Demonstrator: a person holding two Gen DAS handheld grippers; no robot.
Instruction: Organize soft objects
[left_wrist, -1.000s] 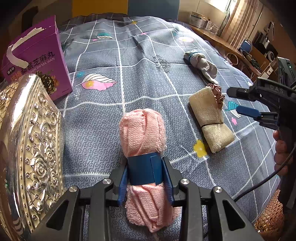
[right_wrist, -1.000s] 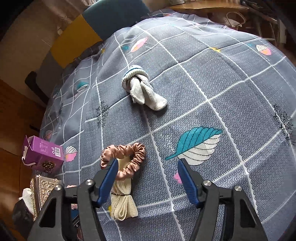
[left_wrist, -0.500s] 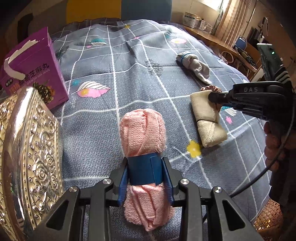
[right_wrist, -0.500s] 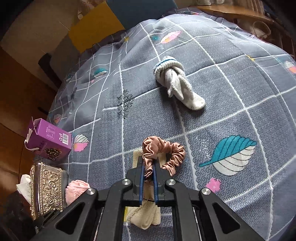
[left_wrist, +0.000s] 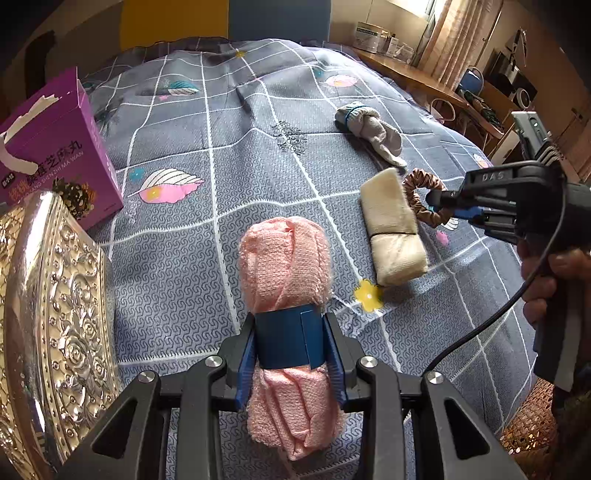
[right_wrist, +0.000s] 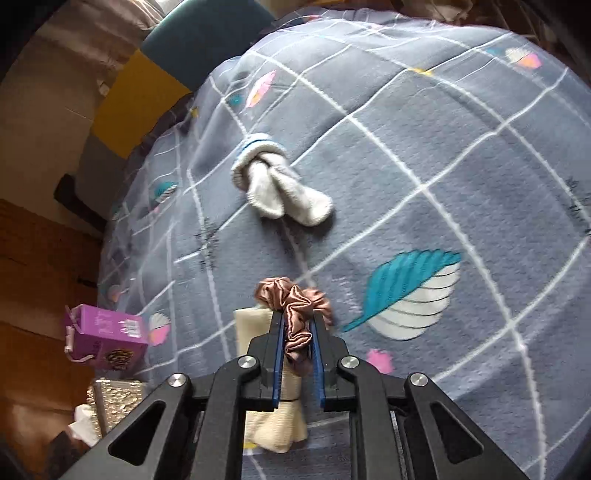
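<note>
Satin scrunchie (right_wrist: 295, 314): now pinched between right gripper (right_wrist: 298, 332) pads, jaws easing apart, wide open a second ago. Pink towel roll (left_wrist: 284, 266): clamped at its blue band in left gripper (left_wrist: 291, 343), unchanged. Beneath: grey grid-patterned bedspread (left_wrist: 229, 177); yellow-and-teal headboard beyond.

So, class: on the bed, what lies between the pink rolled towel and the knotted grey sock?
Only bare quilt separates the pink towel from the sock, as the left wrist view shows.

Fluffy pink towel (left_wrist: 284, 258); glossy satin scrunchie (right_wrist: 295, 306); embossed, seemingly metal box (left_wrist: 51, 332).
</note>
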